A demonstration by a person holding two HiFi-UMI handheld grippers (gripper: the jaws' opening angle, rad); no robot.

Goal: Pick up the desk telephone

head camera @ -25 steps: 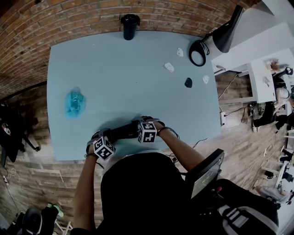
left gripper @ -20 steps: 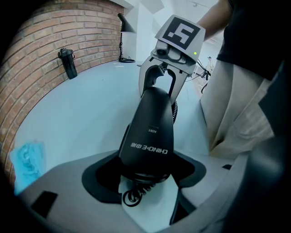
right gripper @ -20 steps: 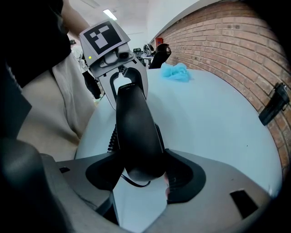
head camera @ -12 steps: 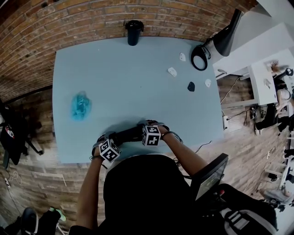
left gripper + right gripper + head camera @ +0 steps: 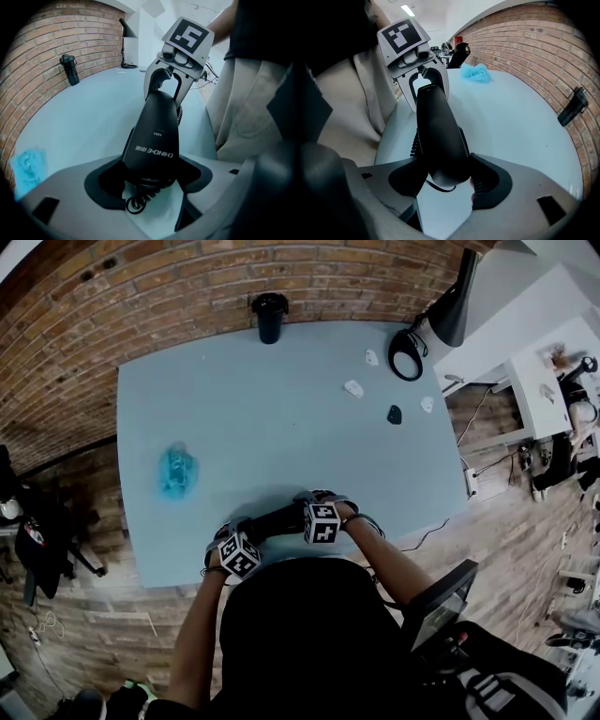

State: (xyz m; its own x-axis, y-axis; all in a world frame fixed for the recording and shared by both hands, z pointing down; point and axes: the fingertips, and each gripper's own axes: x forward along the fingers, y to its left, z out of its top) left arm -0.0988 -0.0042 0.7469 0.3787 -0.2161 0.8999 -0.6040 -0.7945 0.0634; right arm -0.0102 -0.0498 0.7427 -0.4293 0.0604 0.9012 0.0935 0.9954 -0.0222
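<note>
"Two grippers on one thing. The left gripper (image 5: 149, 178) has its jaws pressed in on one end of the black telephone handset (image 5: 277, 518), and the right gripper (image 5: 446, 176) pinches the other end. They face each other along it."

"Are the jaws closed all the way?"

"No, only as far as the handset's width allows. A coiled cord (image 5: 136, 202) hangs out under the left jaws."

"Where is it sitting?"

"At the near edge of the pale blue surface (image 5: 281, 409), right in front of the person. I can't tell whether it touches the top."

"What else is on there?"

"A crumpled blue cloth (image 5: 177, 472) lies off to the left, well apart from the handset. A black bottle (image 5: 270, 317) stands at the far edge by the brick wall (image 5: 169, 287). Some small white bits (image 5: 353, 388) lie toward the far right corner, near a black lamp (image 5: 448, 310). The floor (image 5: 84, 615) is wooden."
</note>
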